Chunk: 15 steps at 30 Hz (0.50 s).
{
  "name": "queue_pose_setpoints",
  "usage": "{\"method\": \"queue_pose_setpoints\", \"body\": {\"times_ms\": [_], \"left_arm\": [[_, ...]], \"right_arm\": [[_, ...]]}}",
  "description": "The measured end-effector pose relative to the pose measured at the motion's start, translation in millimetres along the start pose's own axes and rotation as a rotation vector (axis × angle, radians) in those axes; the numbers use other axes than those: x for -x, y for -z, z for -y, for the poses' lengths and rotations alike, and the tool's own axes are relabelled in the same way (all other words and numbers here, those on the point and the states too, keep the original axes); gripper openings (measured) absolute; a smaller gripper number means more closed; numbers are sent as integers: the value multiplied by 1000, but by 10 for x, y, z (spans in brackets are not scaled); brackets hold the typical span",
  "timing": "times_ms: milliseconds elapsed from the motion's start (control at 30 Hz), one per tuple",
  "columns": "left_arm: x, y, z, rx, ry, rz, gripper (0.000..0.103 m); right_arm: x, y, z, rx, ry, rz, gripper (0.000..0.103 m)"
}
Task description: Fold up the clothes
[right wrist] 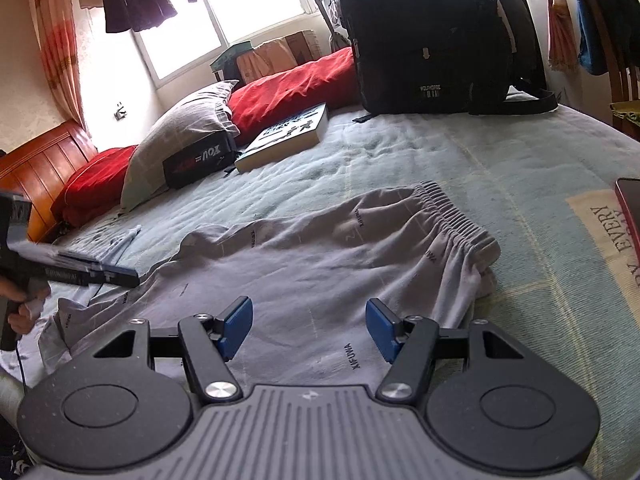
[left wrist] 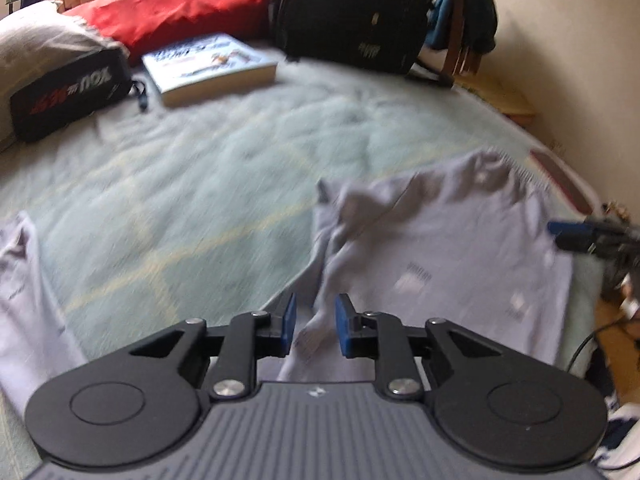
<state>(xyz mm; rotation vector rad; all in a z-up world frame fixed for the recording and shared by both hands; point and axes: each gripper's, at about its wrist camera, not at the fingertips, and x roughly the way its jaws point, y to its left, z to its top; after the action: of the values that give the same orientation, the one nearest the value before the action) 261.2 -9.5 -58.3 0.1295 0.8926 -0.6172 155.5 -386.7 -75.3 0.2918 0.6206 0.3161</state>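
Light grey shorts (right wrist: 328,256) lie spread on the green bed cover (right wrist: 500,160), elastic waistband at the right (right wrist: 452,216). My right gripper (right wrist: 308,328) is open just above the shorts' near edge, holding nothing. In the left wrist view the shorts (left wrist: 440,248) lie to the right, and a bunched fold of the fabric (left wrist: 320,312) runs between my left gripper's (left wrist: 315,326) blue pads, which stand partly apart with the cloth between them. The view is motion-blurred. The left gripper also shows in the right wrist view (right wrist: 100,274) at the far left, the right one at the left wrist view's right edge (left wrist: 580,236).
At the bed's far side stand a black backpack (right wrist: 432,36), a red pillow (right wrist: 296,88), a grey pillow (right wrist: 184,128), a book (right wrist: 288,136) and a black pouch (right wrist: 200,160). A wooden headboard (right wrist: 40,168) is at the left. A chair with clothes (left wrist: 460,28) stands beside the bed.
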Motion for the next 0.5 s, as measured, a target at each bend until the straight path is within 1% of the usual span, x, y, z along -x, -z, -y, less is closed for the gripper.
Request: {"method": "queue_pose_setpoints", "body": {"times_ms": [100,333,400,500], "left_arm": [[-96,75,-69,21,3,-20,21],[-63,170,147,-90,-23,-29,20],[-40,168,175,-90,-48,-15,1],[36,135,184,-83,-78,28,1]], "right_arm": [[-5,0,-14,0,-2,-1,68],[-5,-7,-13,-1,6,0,68],[-20,-4,-16,1,9,-5,68],[-30,-2,-23,5,13,-6,68]]}}
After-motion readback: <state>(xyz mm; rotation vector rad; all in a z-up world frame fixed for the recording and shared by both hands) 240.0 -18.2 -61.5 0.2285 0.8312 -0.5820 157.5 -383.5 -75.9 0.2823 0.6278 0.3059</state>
